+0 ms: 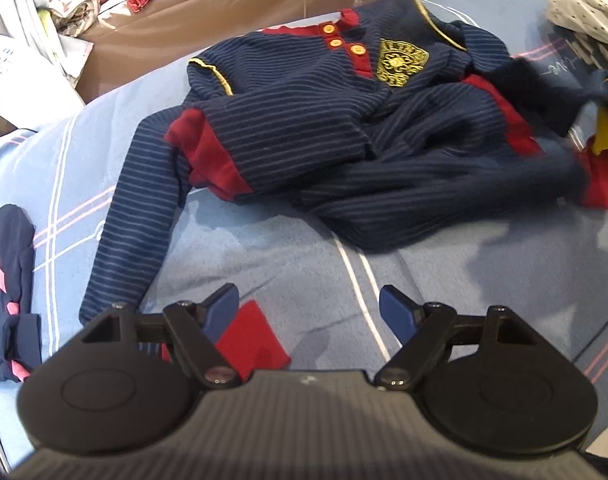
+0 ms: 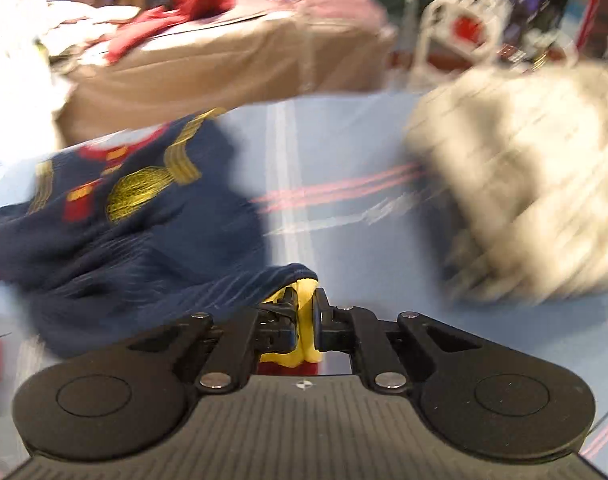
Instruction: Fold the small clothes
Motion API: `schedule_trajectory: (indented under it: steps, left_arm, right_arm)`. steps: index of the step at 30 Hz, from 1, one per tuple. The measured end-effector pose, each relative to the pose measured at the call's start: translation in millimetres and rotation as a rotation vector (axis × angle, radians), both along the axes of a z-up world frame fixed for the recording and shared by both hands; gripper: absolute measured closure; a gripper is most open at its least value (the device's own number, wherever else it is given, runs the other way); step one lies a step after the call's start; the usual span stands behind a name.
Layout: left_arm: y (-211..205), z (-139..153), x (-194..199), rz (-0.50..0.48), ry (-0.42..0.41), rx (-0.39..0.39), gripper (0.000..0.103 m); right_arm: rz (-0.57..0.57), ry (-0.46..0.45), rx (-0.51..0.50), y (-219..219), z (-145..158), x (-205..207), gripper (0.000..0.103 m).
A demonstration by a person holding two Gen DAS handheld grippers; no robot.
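nearest the left wrist camera, the left gripper (image 1: 309, 312) hung over the blue sheet (image 1: 304, 264) with its two blue-padded fingers (image 1: 396, 308) spread wide and nothing between them; bare sheet with a white stripe showed in the gap. just beside its left finger lay the red cuff (image 1: 253, 336) of a long striped sleeve (image 1: 124, 224), which ran up the sheet to the navy striped top (image 1: 344, 128). that top lay crumpled and partly folded over itself in the middle of the sheet, its red placket with yellow buttons (image 1: 336, 43) and its yellow crest (image 1: 402, 62) facing up, red bands showing at both sides. a separate navy and pink garment (image 1: 8, 288) sat at the left edge, well apart from the top. in the right wrist view, heavily blurred, the right gripper (image 2: 303, 320) was pressed together on a bunched yellow and red edge (image 2: 306, 304) of the same top (image 2: 124, 240), the navy cloth trailing away to its left. further right rested a pale heap of clothes (image 2: 524, 192), and behind the sheet stood a tan covered surface (image 2: 224, 76) with red and white cloth piled on it.
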State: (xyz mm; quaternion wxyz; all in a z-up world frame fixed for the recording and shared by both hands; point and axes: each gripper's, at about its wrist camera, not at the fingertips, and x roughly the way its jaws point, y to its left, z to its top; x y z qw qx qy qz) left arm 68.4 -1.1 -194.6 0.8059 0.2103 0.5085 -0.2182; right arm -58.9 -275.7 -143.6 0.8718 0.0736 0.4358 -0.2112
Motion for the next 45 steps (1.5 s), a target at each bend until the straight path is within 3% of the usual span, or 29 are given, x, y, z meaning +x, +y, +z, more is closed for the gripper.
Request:
schedule_trajectory:
  steps: [2, 4, 5, 6, 7, 8, 9, 11, 14, 16, 18, 20, 23, 25, 26, 29, 36, 38, 40, 43, 45]
  left_arm:
    - [1.1, -1.4, 7.9, 0.017, 0.004, -0.02, 0.026]
    - [2.6, -3.6, 15.2, 0.035, -0.001, -0.035, 0.026]
    - [3.9, -6.2, 18.3, 0.043, 0.001, -0.042, 0.026]
    - [4.8, -9.2, 22.7, 0.054, 0.011, -0.042, 0.026]
    - [5.4, -12.1, 27.2, 0.067, 0.024, -0.036, 0.026]
    - [6.9, -14.7, 31.0, 0.08, 0.035, -0.035, 0.026]
    - [8.7, -16.1, 33.7, 0.09, 0.04, -0.035, 0.026]
    - [12.7, -17.7, 35.7, 0.099, 0.035, -0.03, 0.026]
    - [15.2, -18.3, 35.5, 0.102, 0.043, -0.019, 0.026]
    - [17.1, -17.9, 34.6, 0.107, 0.057, -0.02, 0.026]
    - [18.0, -15.5, 30.5, 0.098, 0.065, -0.019, 0.025]
    - [17.7, -12.5, 24.4, 0.088, 0.059, -0.016, 0.023]
    - [17.1, -11.2, 15.5, 0.075, 0.058, -0.018, 0.021]
    - [16.7, -12.5, 11.2, 0.076, 0.07, -0.018, 0.021]
    - [16.5, -13.4, 9.4, 0.079, 0.076, -0.02, 0.021]
    - [16.9, -13.5, 5.3, 0.094, 0.076, -0.033, 0.021]
    - [17.6, -15.6, 3.2, 0.128, 0.086, -0.058, 0.021]
    - [17.3, -17.1, 2.4, 0.129, 0.085, -0.062, 0.021]
    - [16.3, -19.7, 2.3, 0.133, 0.085, -0.069, 0.021]
    - [12.4, -26.2, 4.0, 0.127, 0.081, -0.08, 0.021]
    - [7.7, -32.9, 3.0, 0.093, 0.053, -0.047, 0.023]
  right_arm:
    - [0.008, 0.016, 0.013, -15.1, 0.1, 4.5, 0.087]
    - [0.064, 0.093, -0.117, -12.7, -2.4, 10.2, 0.059]
    - [0.046, 0.148, -0.206, -10.0, -6.0, 14.0, 0.03]
    - [0.008, 0.188, -0.264, -8.7, -6.4, 14.8, 0.017]
    - [-0.02, 0.18, -0.289, -6.2, -1.6, 10.4, 0.016]
    - [-0.005, 0.129, -0.261, -0.4, 6.9, 4.9, 0.013]
    - [0.042, 0.062, -0.186, 6.2, 14.7, -4.3, 0.002]
    - [0.147, -0.017, -0.024, 25.2, 22.7, -19.4, 0.0]
    - [0.228, -0.017, 0.144, 56.7, 16.1, -31.1, 0.0]
    - [0.213, 0.045, 0.262, 68.9, -7.0, -33.1, 0.0]
    - [0.143, 0.12, 0.326, 68.9, -34.6, -34.8, 0.021]
    - [0.031, 0.159, 0.367, 59.9, -56.6, -36.5, 0.027]
    - [-0.071, 0.038, 0.499, 48.8, -65.8, -43.1, 0.026]
    - [-0.066, 0.011, 0.568, 46.0, -68.8, -37.3, 0.062]
    - [-0.075, 0.018, 0.602, 43.9, -70.5, -29.1, 0.091]
    - [-0.104, -0.012, 0.758, 49.5, -62.5, -35.4, 0.092]
    - [-0.058, -0.043, 0.871, 44.1, 12.5, -105.8, 0.094]
    - [-0.079, 0.007, 0.839, 31.8, 30.9, -129.0, 0.094]
    - [-0.089, 0.078, 0.726, 18.0, 39.3, -152.3, 0.094]
    - [-0.155, 0.148, 0.619, -8.6, 22.0, -178.0, 0.094]
    - [-0.113, 0.152, 0.538, -11.6, 10.4, -179.0, 0.092]
